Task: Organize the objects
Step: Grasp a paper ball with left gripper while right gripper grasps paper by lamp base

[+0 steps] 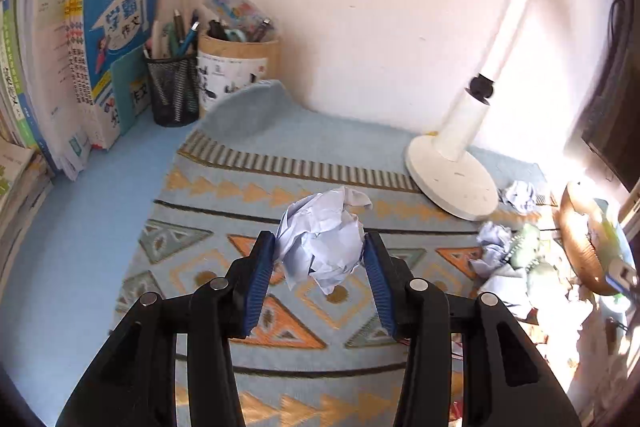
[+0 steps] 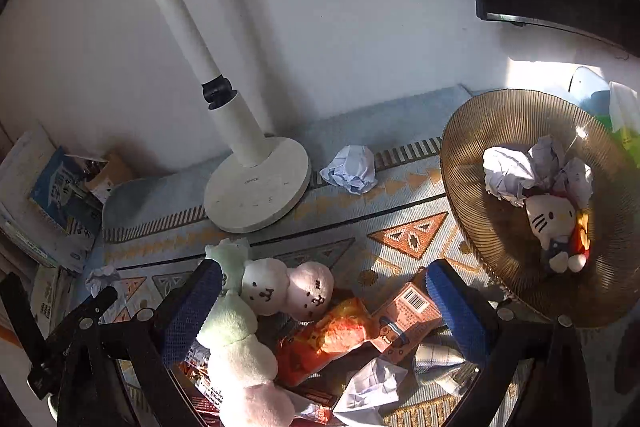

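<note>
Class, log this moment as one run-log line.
left gripper: shut on paper ball | right gripper: open over toys | basket: holds paper balls, plush

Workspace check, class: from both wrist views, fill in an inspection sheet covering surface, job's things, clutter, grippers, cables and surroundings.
Surface: blue patterned woven mat on a pale blue desk.
Job's things: crumpled white paper ball between the left pads; brown ribbed basket holding paper balls and a white cat plush.
Clutter: loose paper ball, plush bears, orange snack packet.
Grippers: left gripper shut on the ball; right gripper open, empty.
Cables: black cable by the wall.
Surroundings: white desk lamp, books, mesh pen pot.
</note>
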Motion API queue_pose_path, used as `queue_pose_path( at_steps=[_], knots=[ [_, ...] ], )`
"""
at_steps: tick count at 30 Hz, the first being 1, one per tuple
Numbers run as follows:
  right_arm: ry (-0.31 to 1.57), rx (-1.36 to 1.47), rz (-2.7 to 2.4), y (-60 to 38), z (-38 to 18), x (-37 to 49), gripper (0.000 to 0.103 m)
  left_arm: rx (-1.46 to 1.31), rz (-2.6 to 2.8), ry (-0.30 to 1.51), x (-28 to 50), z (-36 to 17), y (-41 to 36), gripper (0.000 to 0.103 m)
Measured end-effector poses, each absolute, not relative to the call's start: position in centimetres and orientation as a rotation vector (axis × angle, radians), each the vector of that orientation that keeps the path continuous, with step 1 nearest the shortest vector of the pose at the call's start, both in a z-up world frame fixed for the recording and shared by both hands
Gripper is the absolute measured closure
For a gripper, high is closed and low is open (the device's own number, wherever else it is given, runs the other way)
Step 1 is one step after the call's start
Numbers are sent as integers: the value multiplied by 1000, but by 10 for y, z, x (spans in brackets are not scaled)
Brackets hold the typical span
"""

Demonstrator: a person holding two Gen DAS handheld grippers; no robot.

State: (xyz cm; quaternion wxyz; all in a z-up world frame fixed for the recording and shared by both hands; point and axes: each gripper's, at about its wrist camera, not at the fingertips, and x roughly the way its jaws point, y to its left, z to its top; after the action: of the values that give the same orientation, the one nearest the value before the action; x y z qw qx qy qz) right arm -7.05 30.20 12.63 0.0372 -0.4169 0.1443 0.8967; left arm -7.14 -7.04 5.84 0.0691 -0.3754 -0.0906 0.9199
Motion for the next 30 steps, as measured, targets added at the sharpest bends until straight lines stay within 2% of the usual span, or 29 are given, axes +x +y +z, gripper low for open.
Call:
queue_pose_path(
  at_steps=[1,3,4,9,14,16,17,19,21,26,30],
  knots=[
    [424,-1336,2716,307,125,-92,3,-1124,2740,-267,-69,55,-59,60],
    [413,-1425,2650,317,120,-130,16,-1076,2713,-249,-65,47,-42,60],
    [430,-1460,2633,321,117,-147,18,-1064,2706,-238,-64,44,-38,60],
    [548,-1611,2511,331,80,-207,23,-1127,2643,-224,-64,24,-30,60],
    [422,-1609,2439,324,62,-229,28,-1082,2672,-118,-58,27,-16,60],
    [352,-1585,2432,320,60,-233,39,-1079,2672,-89,-57,27,-13,60],
    [332,-1593,2438,318,59,-235,49,-1078,2672,-81,-57,27,-12,60],
    [291,-1584,2450,314,61,-233,52,-1079,2669,-76,-57,27,-12,60],
    [242,-1574,2479,307,67,-225,59,-1080,2667,-79,-58,27,-13,60],
    [209,-1508,2651,288,104,-168,59,-1082,2653,-115,-59,27,-17,60],
    [269,-1529,2777,283,130,-96,59,-1059,2642,-138,-58,28,-20,60]
  ],
)
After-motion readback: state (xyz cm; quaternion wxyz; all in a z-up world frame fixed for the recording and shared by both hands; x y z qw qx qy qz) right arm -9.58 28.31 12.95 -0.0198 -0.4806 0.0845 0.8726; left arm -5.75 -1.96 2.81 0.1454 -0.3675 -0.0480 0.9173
